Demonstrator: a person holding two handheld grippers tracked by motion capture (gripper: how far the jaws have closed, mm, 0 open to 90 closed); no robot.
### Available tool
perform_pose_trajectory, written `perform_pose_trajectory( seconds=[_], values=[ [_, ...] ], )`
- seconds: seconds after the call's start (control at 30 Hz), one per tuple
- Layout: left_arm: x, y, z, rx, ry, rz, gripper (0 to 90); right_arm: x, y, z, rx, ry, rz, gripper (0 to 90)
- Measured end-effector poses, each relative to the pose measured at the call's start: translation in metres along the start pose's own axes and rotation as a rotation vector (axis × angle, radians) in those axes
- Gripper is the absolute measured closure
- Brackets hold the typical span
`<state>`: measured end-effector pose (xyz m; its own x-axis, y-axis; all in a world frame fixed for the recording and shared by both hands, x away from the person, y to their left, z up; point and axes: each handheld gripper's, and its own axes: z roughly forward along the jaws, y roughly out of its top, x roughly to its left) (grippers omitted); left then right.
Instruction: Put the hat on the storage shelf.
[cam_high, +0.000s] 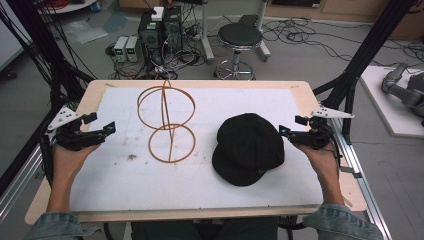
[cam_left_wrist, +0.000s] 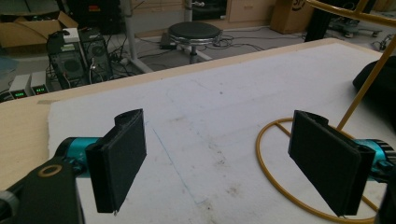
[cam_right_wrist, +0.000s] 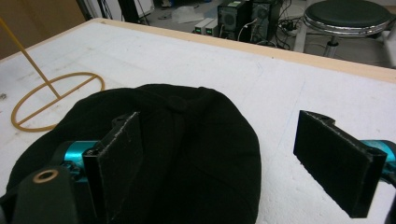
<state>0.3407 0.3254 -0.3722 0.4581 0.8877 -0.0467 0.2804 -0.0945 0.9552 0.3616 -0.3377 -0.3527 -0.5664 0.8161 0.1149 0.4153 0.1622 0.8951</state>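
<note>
In the high view the cap (cam_high: 248, 148) lies flat on the white sheet (cam_high: 120, 180) in the lower right of centre, crown up. Its brim points toward the bottom of the frame and slightly right, so its long axis runs from the crown at upper left down to the brim at lower right. The right gripper (cam_high: 286, 132) sits at the cap's right edge, level with the crown, its tips just beside the fabric; whether they touch it cannot be told from above.

In the right gripper view the right gripper (cam_right_wrist: 233, 163) has its jaws spread wide and released, gripping nothing. The cap (cam_right_wrist: 187, 154) fills the lower left and centre of that frame: the left jaw stands over the crown, the right jaw stands over bare sheet (cam_right_wrist: 280, 93) to the cap's right, and the cap's rim falls in the gap between them. The crown button shows just above the left jaw.

The wire stand (cam_high: 167, 122), two yellow rings joined by upright rods, stands at centre left in the high view, well apart from the cap. The left gripper (cam_high: 111, 128) hovers at the left edge of the sheet, pointing toward the stand. In the left gripper view the left gripper (cam_left_wrist: 229, 161) is also wide open and empty, with the stand's base ring (cam_left_wrist: 271, 186) lying partly behind the right jaw at lower right.
</note>
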Motion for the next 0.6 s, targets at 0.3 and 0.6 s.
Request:
perform_pose_trajectory(
  seconds=[0.3,0.6],
  values=[
    [0.0002,0.0004,0.0009,0.001,0.002,0.003,19.4,-0.0008,-0.0002,-0.0025,-0.002,-0.006,0.008,16.1],
    [0.0004,0.0004,0.0005,0.001,0.002,0.002,19.5,-0.0002,0.0005,-0.0033,-0.004,-0.009,0.007,16.1]
  ],
)
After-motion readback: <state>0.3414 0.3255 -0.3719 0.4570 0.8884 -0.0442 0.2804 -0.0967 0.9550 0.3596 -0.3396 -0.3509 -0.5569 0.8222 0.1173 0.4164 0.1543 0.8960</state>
